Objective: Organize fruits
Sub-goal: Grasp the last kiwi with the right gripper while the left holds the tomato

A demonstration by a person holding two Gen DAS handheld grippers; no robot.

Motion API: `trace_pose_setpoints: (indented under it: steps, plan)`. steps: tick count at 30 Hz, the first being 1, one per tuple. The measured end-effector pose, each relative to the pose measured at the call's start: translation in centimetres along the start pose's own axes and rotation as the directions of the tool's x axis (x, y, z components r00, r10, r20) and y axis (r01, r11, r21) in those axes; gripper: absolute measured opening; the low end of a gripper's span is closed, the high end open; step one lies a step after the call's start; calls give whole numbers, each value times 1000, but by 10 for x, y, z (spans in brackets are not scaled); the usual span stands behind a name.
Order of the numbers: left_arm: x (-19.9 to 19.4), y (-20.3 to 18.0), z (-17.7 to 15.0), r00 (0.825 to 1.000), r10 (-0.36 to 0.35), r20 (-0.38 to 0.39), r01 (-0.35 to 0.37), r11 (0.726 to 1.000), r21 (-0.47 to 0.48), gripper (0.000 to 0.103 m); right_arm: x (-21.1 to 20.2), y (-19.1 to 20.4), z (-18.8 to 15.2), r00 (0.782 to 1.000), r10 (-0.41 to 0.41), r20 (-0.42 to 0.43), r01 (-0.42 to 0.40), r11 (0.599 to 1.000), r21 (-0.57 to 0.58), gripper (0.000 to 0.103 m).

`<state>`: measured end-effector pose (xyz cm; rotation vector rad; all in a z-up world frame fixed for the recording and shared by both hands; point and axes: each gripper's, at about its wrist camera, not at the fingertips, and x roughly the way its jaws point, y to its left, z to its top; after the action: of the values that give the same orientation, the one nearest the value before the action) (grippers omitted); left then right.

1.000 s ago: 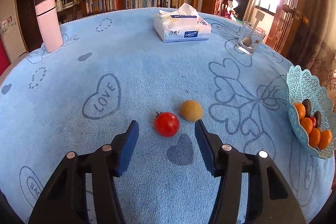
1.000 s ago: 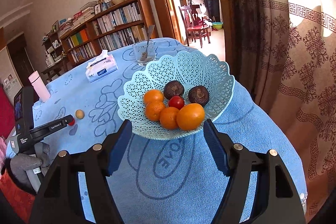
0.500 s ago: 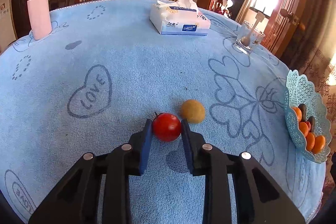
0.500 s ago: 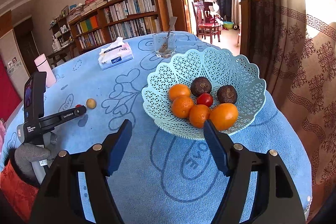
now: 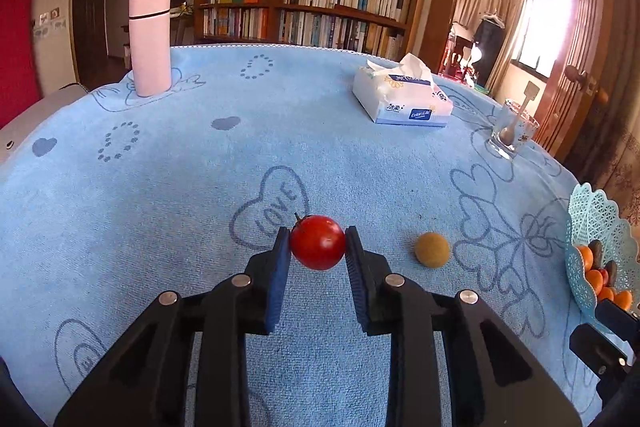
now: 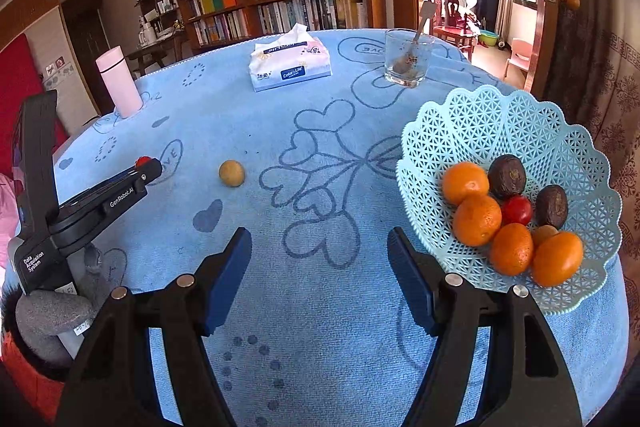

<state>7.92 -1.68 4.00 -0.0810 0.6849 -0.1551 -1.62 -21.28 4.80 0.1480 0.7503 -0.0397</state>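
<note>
My left gripper [image 5: 318,245] is clamped on the cherry tomato [image 5: 317,242], my right gripper [image 6: 320,267] gapes empty beside the fruit basket [image 6: 500,131].

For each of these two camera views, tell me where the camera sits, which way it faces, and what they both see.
Left wrist: sits on the left gripper, facing across the blue tablecloth to the bookshelf; its fingers clamp the red tomato.
Right wrist: sits on the right gripper, jaws open and empty, beside the basket; a gloved hand holds the left gripper.
Shared: tan fruit, tissue box, pink bottle, glass.
</note>
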Motion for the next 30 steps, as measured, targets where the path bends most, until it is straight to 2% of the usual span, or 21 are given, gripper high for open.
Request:
trace_pose_setpoints:
  steps: [3,11,20,24,28,30]
  plan:
    - [0,6,1,1000,13,0,-13,1000,-26,28,21,9,9,999,33,-41,-33,999,-4,72]
    - [2,10,-1,999,36,-2,-36,998,-47,28,73,43,34,992,57,-111,-66,995,-76,70]
    - [5,13,-1,999,35,-14,-36,997,-66,28,112,68,52,985,61,-159,-82,989,-124,53]
    - [6,16,-1,999,34,-19,-35,996,-81,28,122,72,52,983,57,-176,-80,989,-127,46]
    - [6,16,-1,999,31,-23,-33,996,-82,28,125,74,53,984,46,-169,-69,988,-134,43]
    - [6,15,-1,999,29,-23,-31,996,-80,28,125,74,54,984,51,-169,-74,988,-132,38]
